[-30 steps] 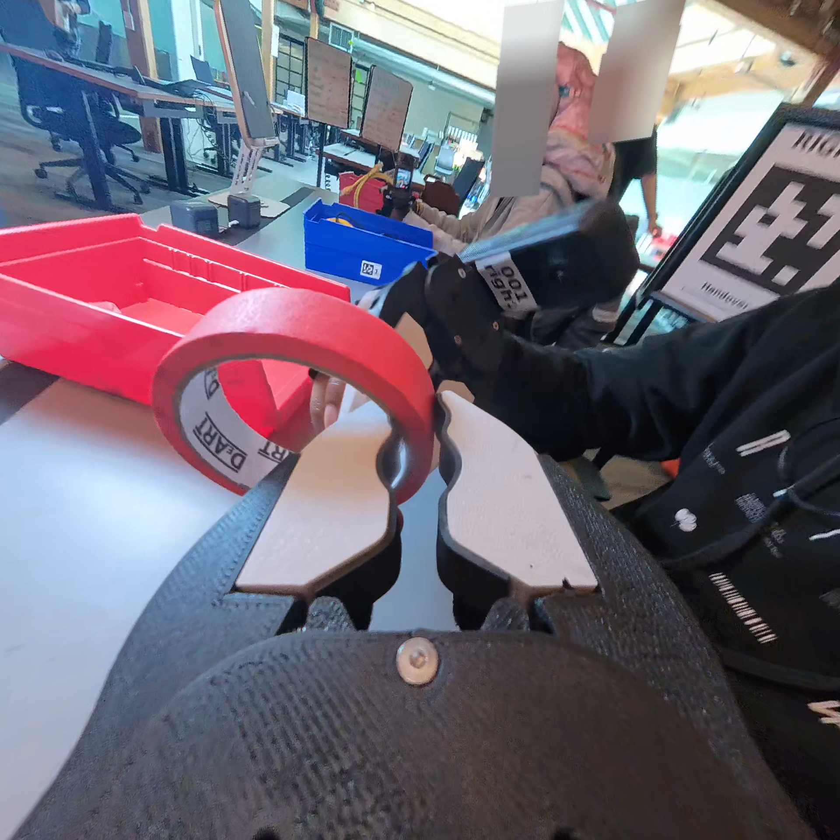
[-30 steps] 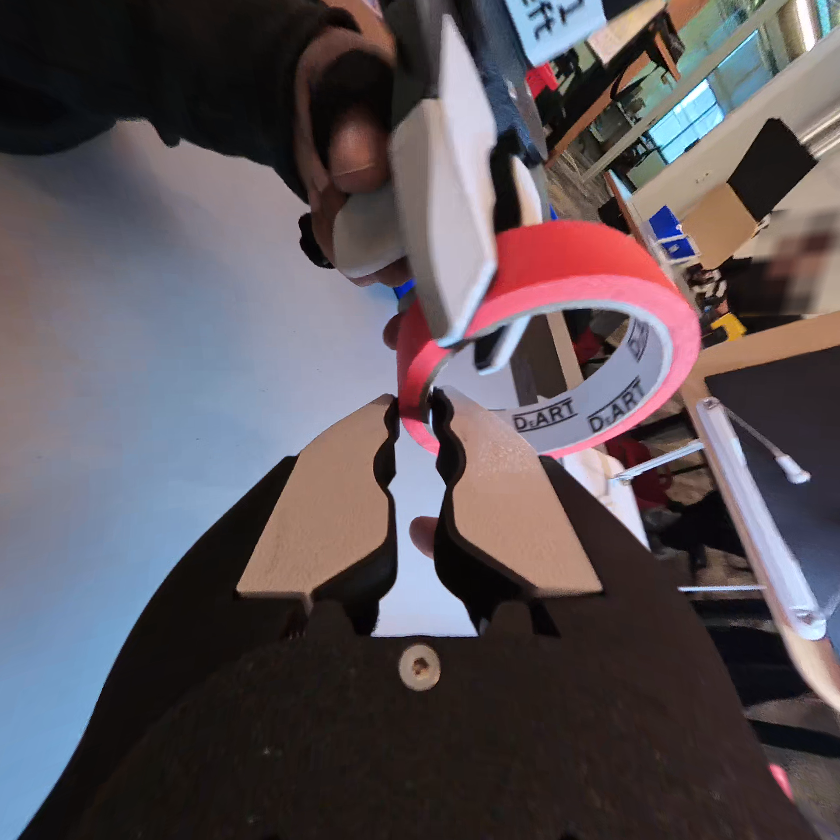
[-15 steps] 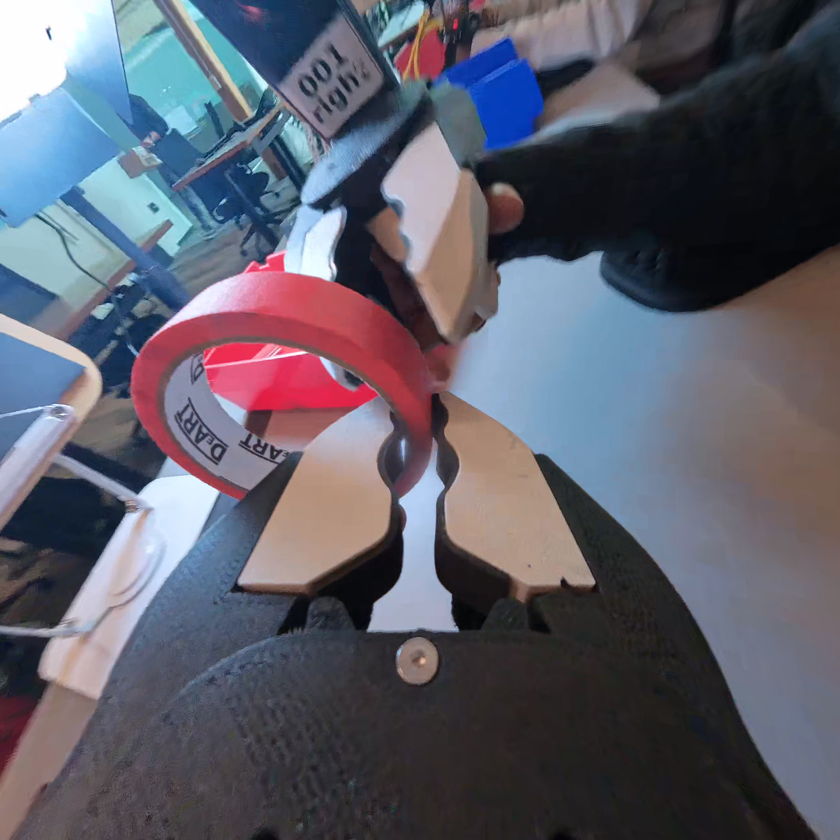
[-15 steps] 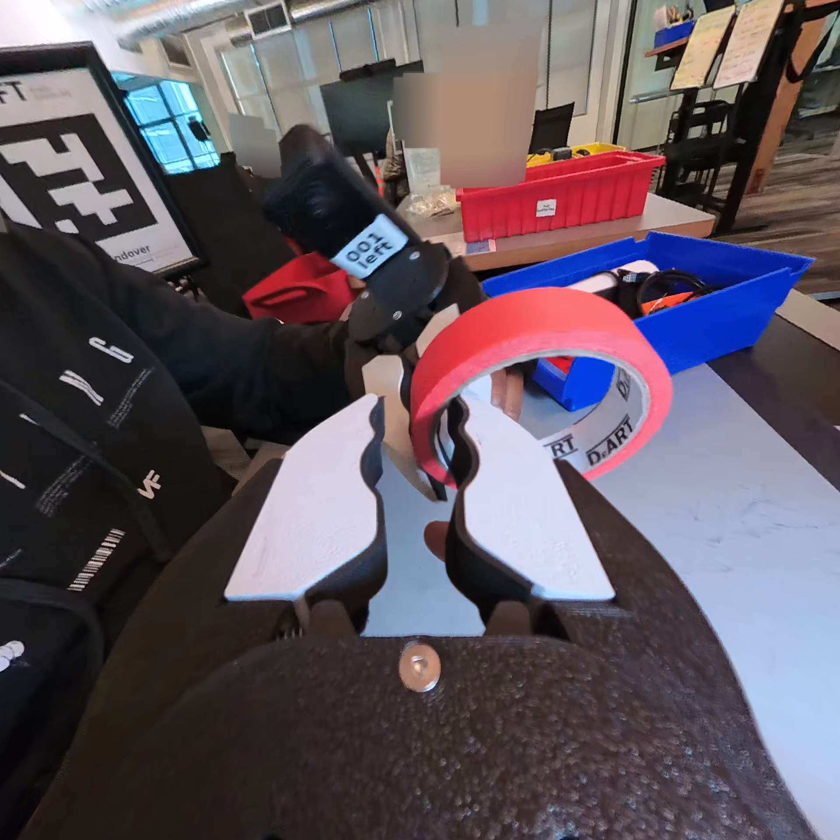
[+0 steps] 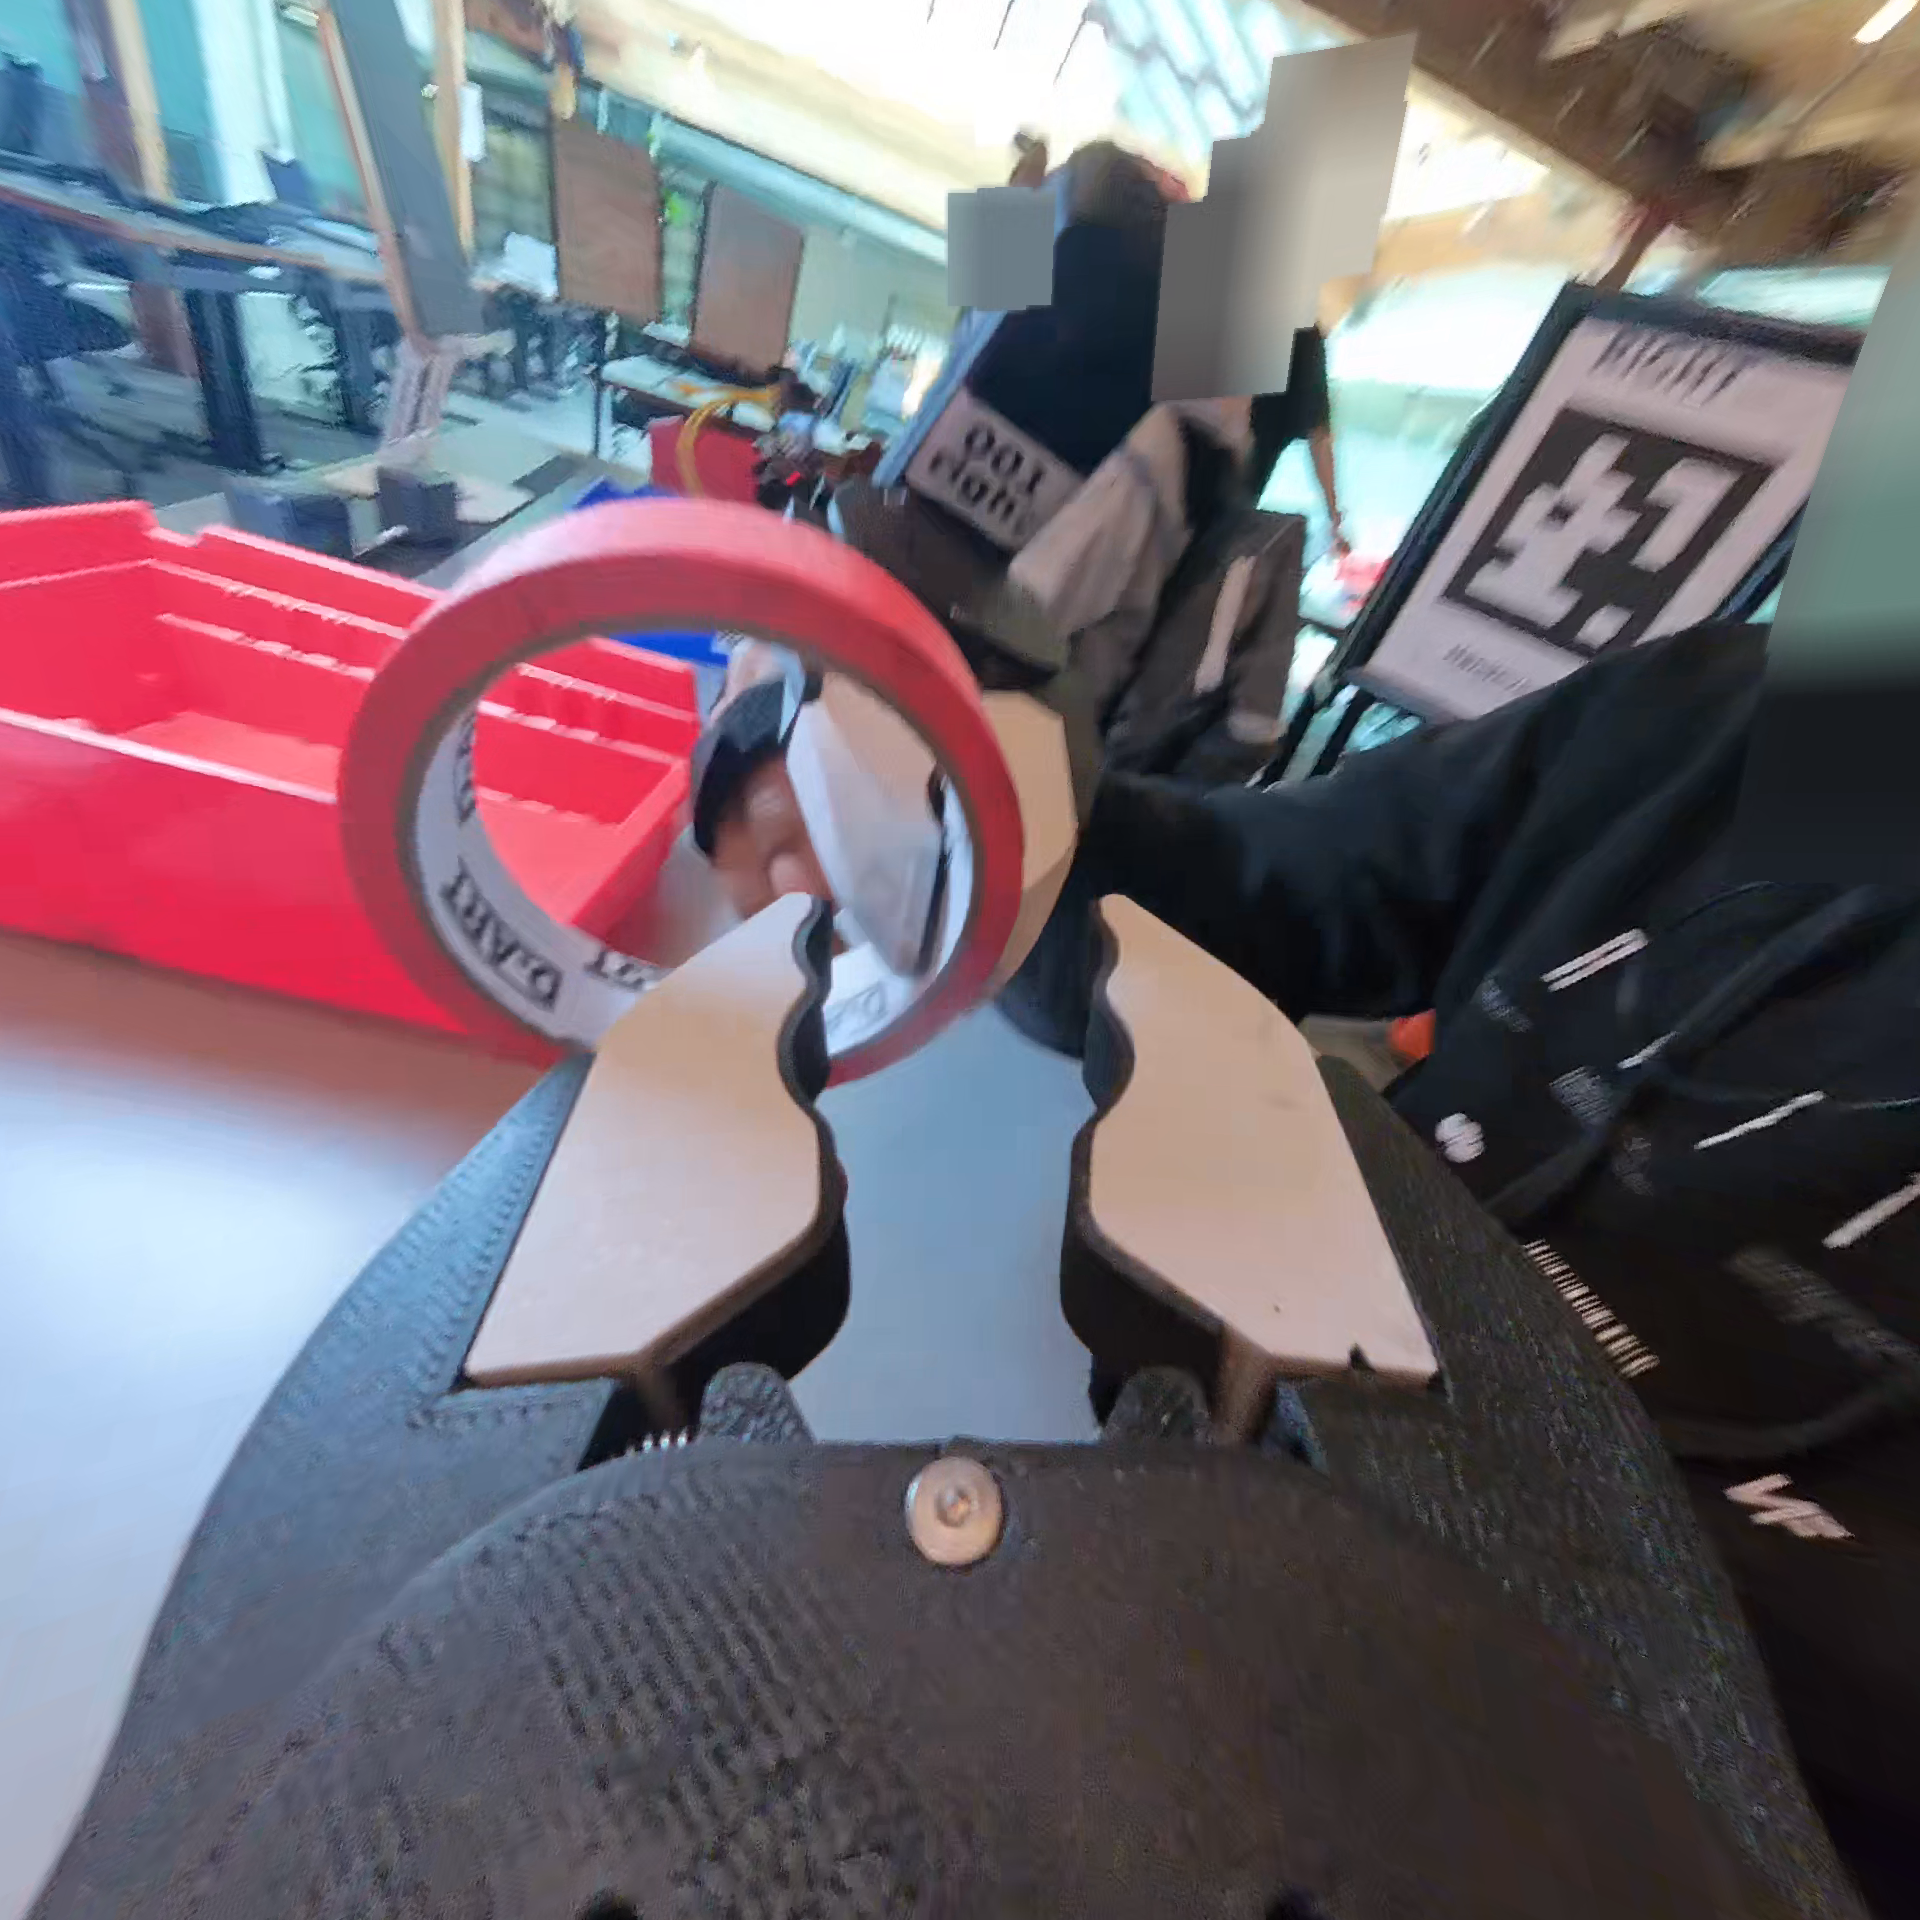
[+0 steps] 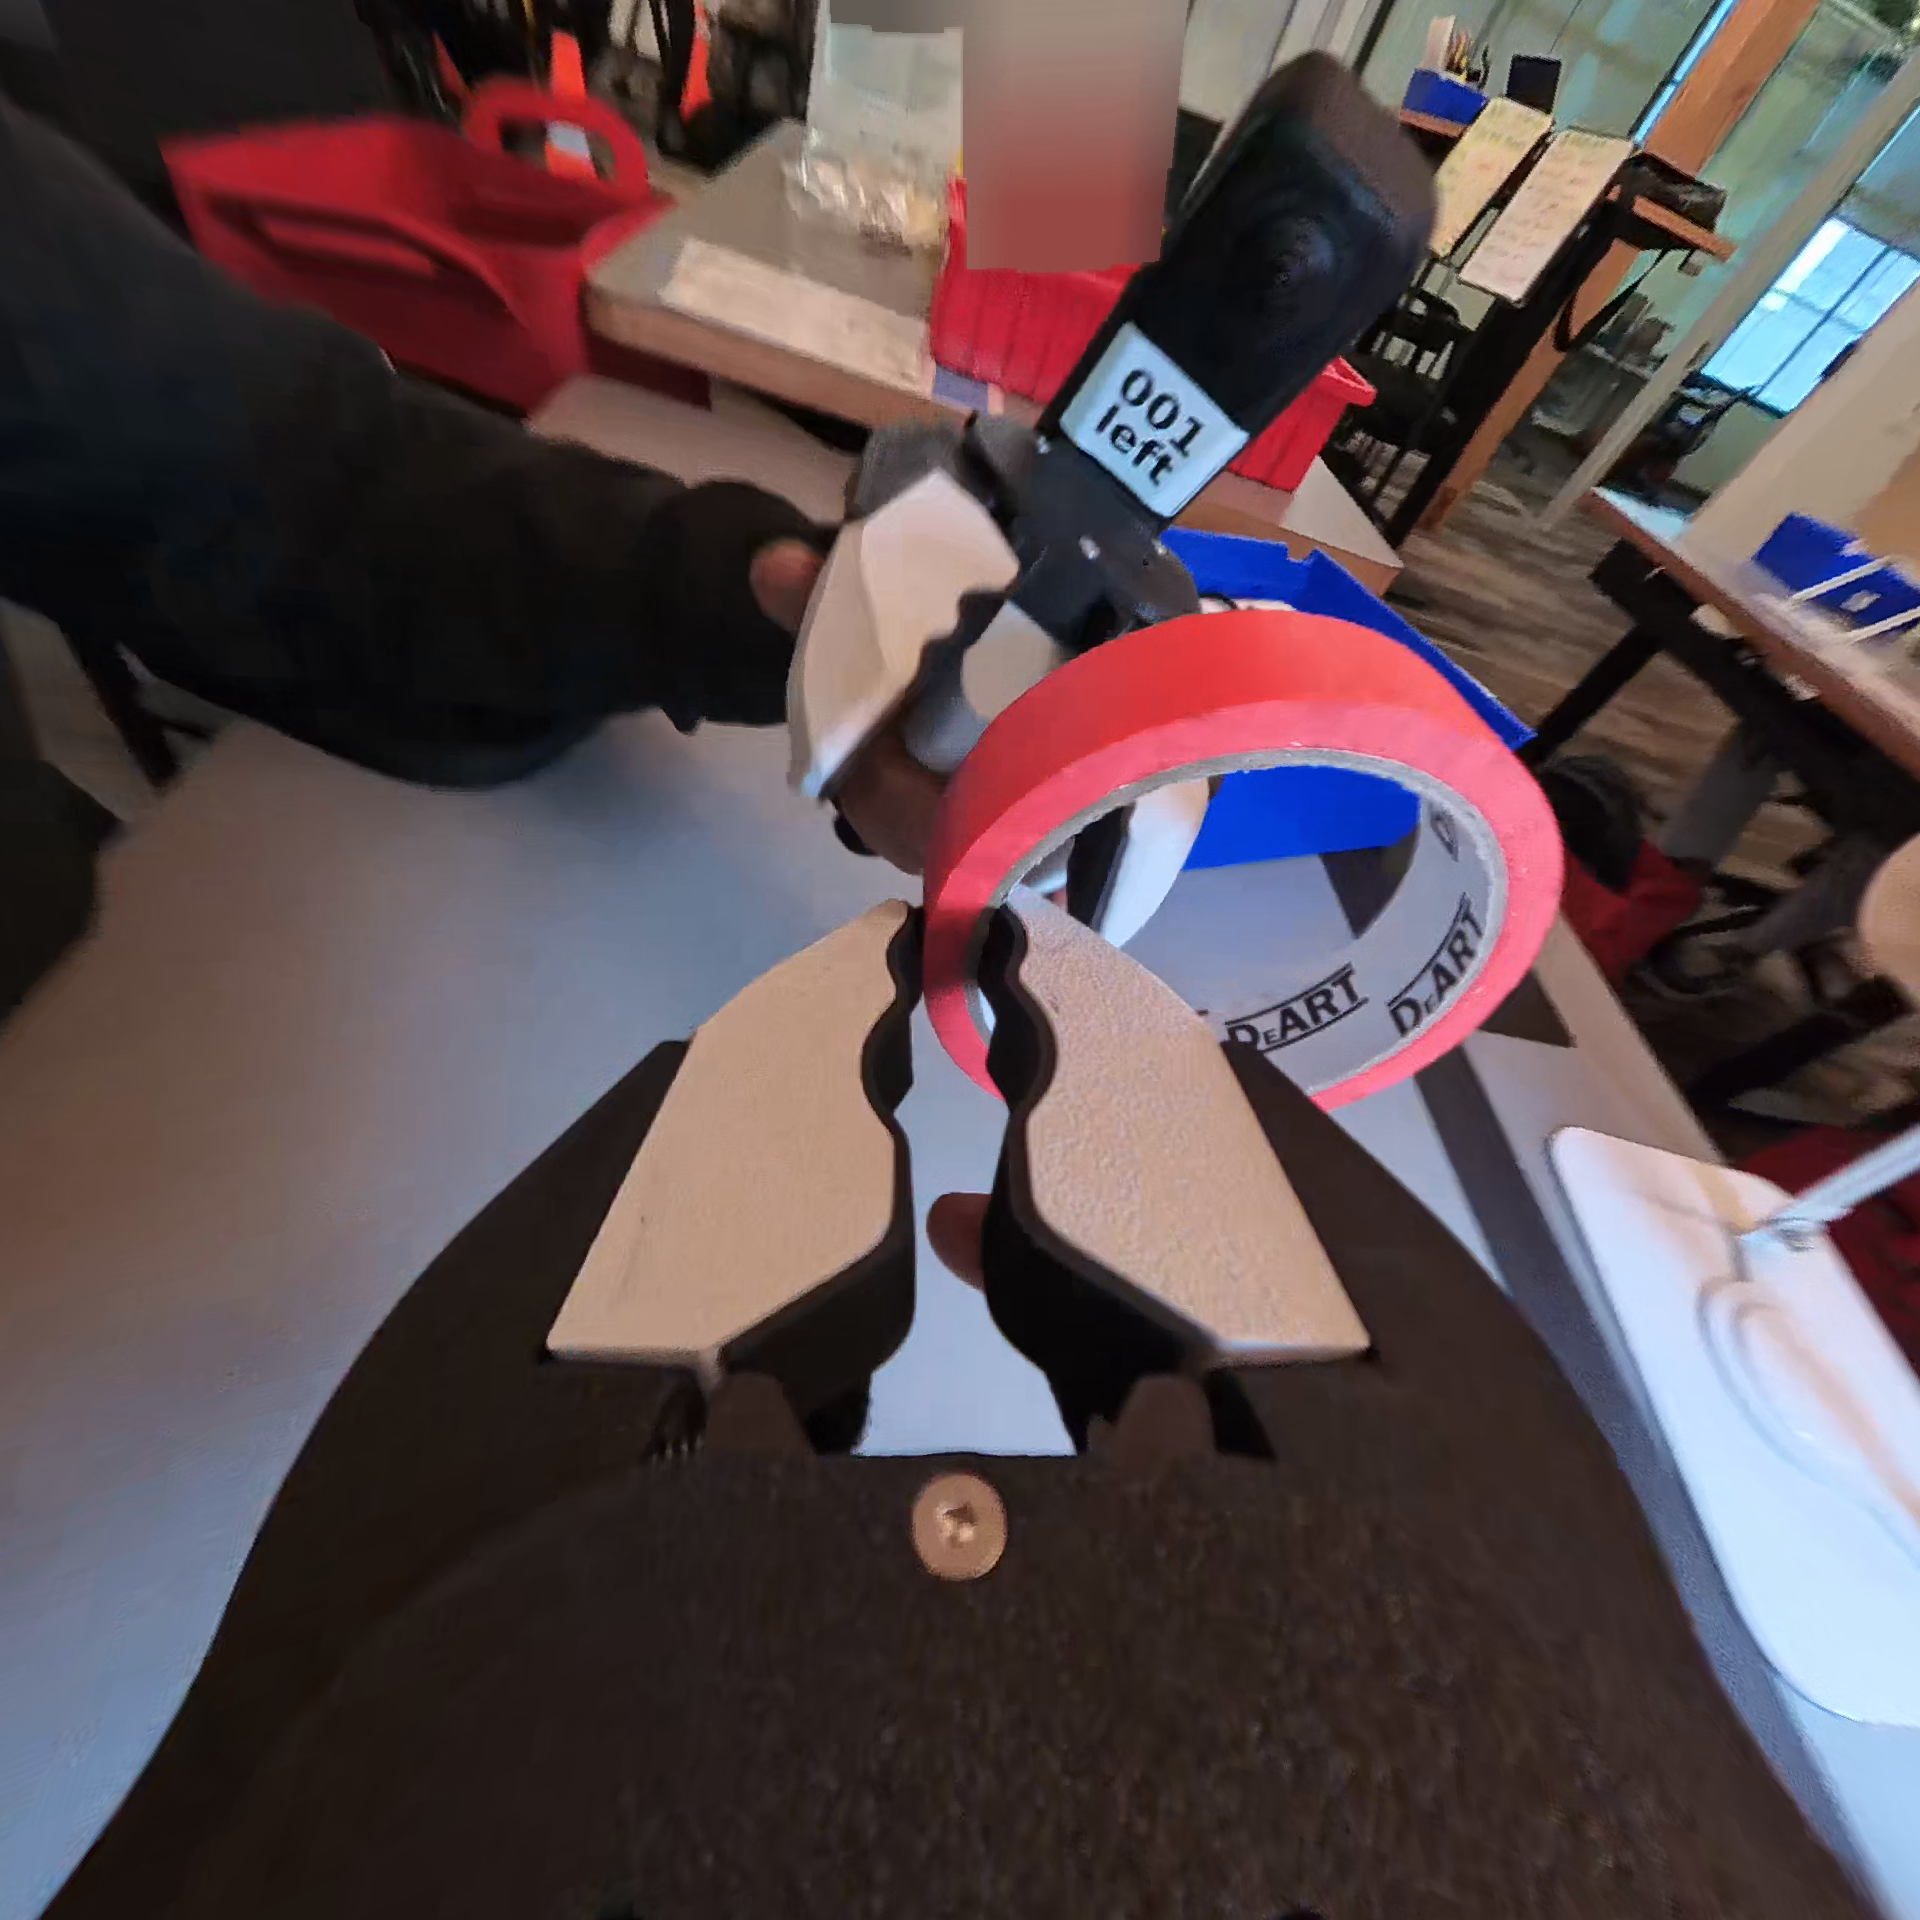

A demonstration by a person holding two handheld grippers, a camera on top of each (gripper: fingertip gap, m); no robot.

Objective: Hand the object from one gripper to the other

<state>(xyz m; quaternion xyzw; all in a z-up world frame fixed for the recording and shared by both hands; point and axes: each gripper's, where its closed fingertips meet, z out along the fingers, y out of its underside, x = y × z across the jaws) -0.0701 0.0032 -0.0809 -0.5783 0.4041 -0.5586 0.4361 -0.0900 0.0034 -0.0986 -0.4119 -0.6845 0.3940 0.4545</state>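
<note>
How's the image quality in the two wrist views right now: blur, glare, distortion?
Left wrist view: background smeared by motion blur, upper area blown out by bright light, the red tape roll and left gripper fairly sharp. Right wrist view: the tape roll and right gripper crisp, red bin and far edges soft. Both views show fisheye bending toward the edges.

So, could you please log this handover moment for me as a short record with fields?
object: red tape roll, held in the air above the grey table
right gripper: shut on the roll's band, one finger inside the ring, one outside
left gripper: open, the roll just ahead of its left fingertip, not between the fingers
handover stage: roll rests with the right gripper alone
nearby: red bin and blue bin on the table
</note>
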